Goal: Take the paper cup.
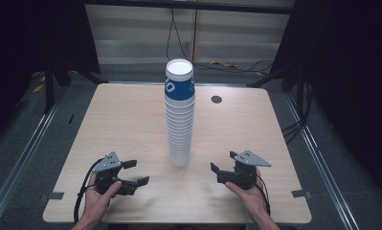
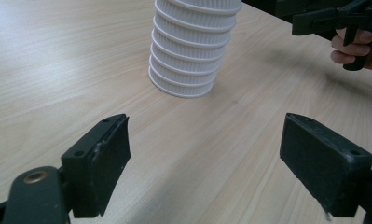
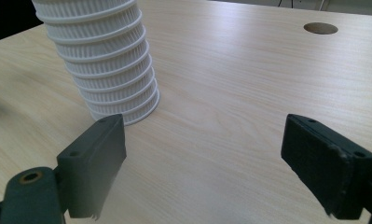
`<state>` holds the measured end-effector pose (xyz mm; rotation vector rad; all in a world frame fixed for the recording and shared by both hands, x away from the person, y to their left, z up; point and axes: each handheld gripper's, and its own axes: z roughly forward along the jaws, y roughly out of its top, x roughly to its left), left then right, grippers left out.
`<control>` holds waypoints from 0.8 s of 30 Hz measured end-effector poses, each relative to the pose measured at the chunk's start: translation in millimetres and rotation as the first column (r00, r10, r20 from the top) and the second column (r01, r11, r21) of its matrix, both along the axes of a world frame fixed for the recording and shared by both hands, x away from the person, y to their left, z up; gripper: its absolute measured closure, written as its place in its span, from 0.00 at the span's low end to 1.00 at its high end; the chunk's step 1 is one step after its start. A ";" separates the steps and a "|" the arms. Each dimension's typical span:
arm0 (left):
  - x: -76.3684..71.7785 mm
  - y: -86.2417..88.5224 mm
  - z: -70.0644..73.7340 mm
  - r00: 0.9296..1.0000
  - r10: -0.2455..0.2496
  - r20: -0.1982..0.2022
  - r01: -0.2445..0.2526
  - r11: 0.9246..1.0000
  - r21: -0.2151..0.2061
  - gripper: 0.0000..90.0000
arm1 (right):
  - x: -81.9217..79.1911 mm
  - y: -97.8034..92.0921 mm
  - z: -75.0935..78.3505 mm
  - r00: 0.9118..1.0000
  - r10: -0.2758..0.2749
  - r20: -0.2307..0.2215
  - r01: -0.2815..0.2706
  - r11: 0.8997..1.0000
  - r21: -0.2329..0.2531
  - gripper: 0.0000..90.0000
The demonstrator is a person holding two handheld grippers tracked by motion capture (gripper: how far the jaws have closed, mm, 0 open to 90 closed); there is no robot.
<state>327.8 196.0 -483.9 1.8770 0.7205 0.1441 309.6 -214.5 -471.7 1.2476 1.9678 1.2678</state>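
Observation:
A tall stack of upside-down paper cups (image 1: 180,115) stands in the middle of the wooden table (image 1: 131,120); the top cup is blue with a white base. Its ribbed white rims show in the left gripper view (image 2: 190,51) and the right gripper view (image 3: 104,60). My left gripper (image 1: 137,172) rests near the front edge, left of the stack, open and empty. My right gripper (image 1: 223,162) sits to the stack's right, also open with nothing between its jaws. In the left gripper view the other hand and its gripper (image 2: 342,23) appear at top right.
A round cable hole (image 1: 216,99) lies in the table's far right part. Black curtains and stand legs flank the table, and cables run on the floor behind it. Metal floor rails run along both sides.

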 end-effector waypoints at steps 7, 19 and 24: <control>3.2 -2.2 -0.6 1.000 -0.006 -0.009 0.006 1.000 -0.006 0.18 | -0.5 -3.0 3.8 1.000 0.003 0.011 -0.004 1.000 0.026 0.16; 3.0 -7.5 -2.0 0.999 -0.045 -0.001 0.045 0.999 0.011 0.18 | -1.6 -0.4 22.7 0.996 0.089 0.024 -0.090 0.994 0.068 0.21; 2.7 -10.2 -2.9 0.998 -0.058 -0.003 0.058 0.998 0.022 0.18 | -1.3 0.5 33.1 0.995 0.094 0.027 -0.096 0.992 0.079 0.21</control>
